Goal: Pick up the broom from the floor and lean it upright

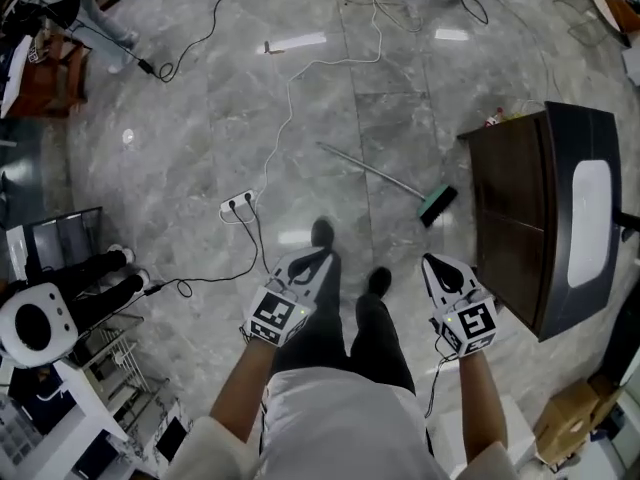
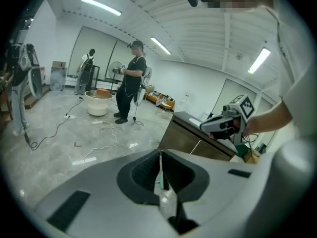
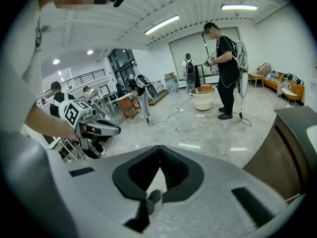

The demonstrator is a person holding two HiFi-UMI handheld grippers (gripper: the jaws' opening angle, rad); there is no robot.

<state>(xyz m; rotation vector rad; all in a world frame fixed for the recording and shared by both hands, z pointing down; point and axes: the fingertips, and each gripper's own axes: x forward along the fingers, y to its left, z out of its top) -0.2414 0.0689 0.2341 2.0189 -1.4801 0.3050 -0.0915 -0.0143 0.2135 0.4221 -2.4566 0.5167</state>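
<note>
- Broom [image 1: 395, 181] lies flat on the floor [image 1: 180, 158], its green head [image 1: 437, 205] near the dark cabinet [image 1: 510, 208].
- Left hand-held gripper [image 1: 318, 255] and right hand-held gripper [image 1: 432, 261]: jaws closed together, holding nothing, well short of it.
- Likely light and stiff; the thin, smooth handle [image 1: 365, 167] may slip, so grip it mid-length.

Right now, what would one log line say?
broom: flat on floor, untouched | left gripper: shut, empty | right gripper: shut, empty
</note>
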